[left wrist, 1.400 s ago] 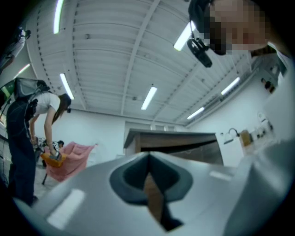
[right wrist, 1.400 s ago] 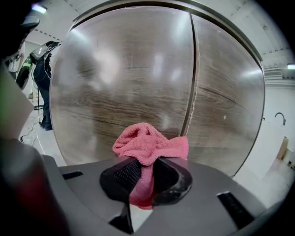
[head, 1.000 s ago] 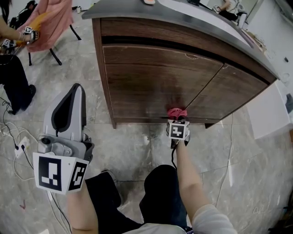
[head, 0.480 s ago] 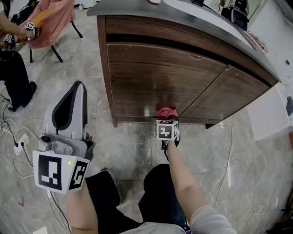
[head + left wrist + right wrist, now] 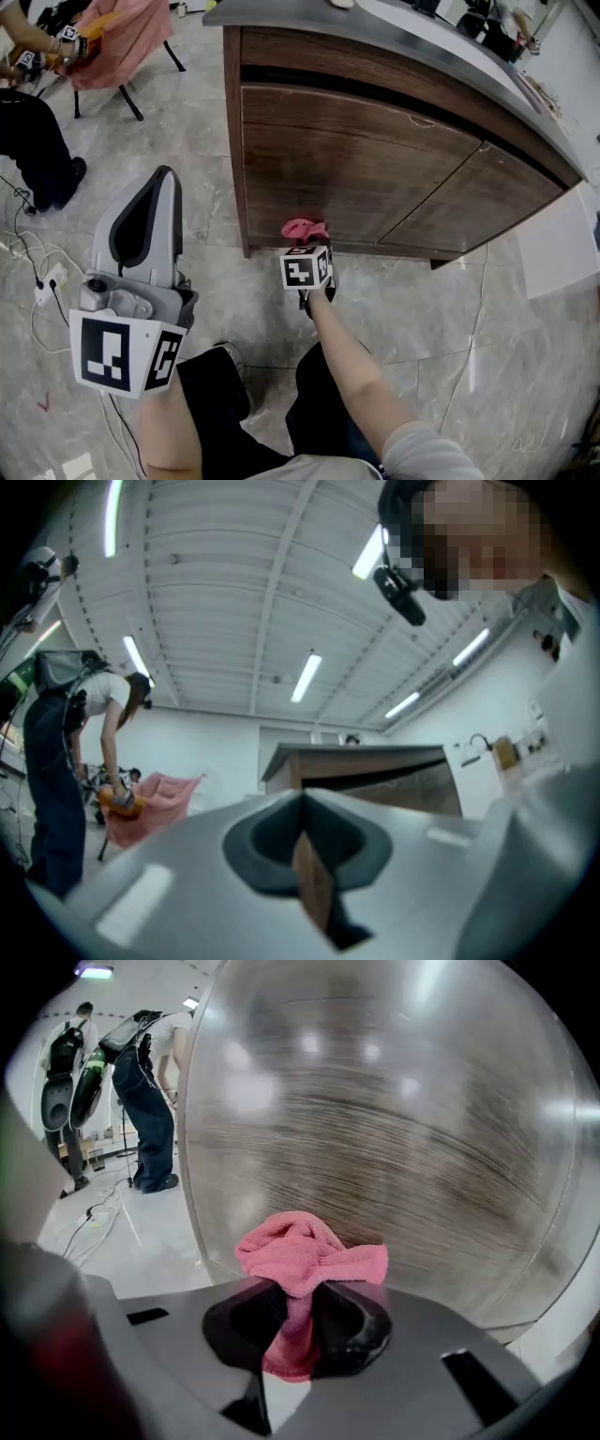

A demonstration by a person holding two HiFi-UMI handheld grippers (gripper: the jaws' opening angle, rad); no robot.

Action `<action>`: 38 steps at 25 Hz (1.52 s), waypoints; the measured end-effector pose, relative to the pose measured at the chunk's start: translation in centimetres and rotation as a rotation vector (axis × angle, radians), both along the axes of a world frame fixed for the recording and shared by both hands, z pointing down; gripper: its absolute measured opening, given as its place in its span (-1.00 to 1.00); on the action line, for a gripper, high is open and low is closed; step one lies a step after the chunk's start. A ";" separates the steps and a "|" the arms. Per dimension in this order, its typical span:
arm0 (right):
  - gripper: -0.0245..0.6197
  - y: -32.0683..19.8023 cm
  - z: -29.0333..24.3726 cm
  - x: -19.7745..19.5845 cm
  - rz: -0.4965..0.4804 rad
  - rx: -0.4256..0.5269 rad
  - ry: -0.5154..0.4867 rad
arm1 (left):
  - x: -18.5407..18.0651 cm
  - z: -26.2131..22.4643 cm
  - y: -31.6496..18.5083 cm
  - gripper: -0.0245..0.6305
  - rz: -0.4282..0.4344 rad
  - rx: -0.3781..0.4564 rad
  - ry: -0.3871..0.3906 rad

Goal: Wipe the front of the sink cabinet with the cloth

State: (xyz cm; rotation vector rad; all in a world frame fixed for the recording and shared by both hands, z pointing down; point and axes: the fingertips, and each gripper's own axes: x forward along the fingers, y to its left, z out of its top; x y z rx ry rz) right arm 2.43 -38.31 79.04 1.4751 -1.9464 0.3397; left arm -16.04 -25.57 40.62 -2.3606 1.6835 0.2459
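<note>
Right gripper is clamped tight on the pink cloth. The right gripper view shows a wad of it bunched out ahead of the jaws, with a tail pinched between them. The wad sits against the wood front of the cabinet, low down by the bottom edge of the left door. It looks pressed on, though actual contact is hard to confirm.

Change over the last second: the cloth has slid left along the bottom strip. It began near the seam between the two doors and is now well toward the cabinet's left corner. The arm has swung across with it. Height is about the same, so this reads as one sideways stroke, not an up-and-down one.

Left gripper has not moved. It is held up over the floor, well away from the cabinet, with its jaws together and nothing between them. It has no part in the wiping.

Meaning for the task: wiping is under way, and this pass has covered the lowest band of the left door. My guess is the stroke is close to its left limit. The upper part of this door and the right door probably remain to be done. From here I cannot tell wiped wood from unwiped.
</note>
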 end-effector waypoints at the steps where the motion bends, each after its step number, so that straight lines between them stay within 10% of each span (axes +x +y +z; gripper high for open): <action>1: -0.72 0.0 0.0 -1.0 -0.016 -0.002 -0.005 | -0.2 0.0 0.0 -0.91 -0.003 0.000 0.000; 17: -0.72 0.5 -0.1 -11.4 -0.166 -0.014 -0.040 | -1.7 -0.2 0.5 -0.91 -0.021 0.006 0.015; 38: -0.72 3.7 -6.6 -9.9 -0.121 0.188 -0.310 | -2.7 4.8 -5.9 -0.91 -0.031 -0.101 0.015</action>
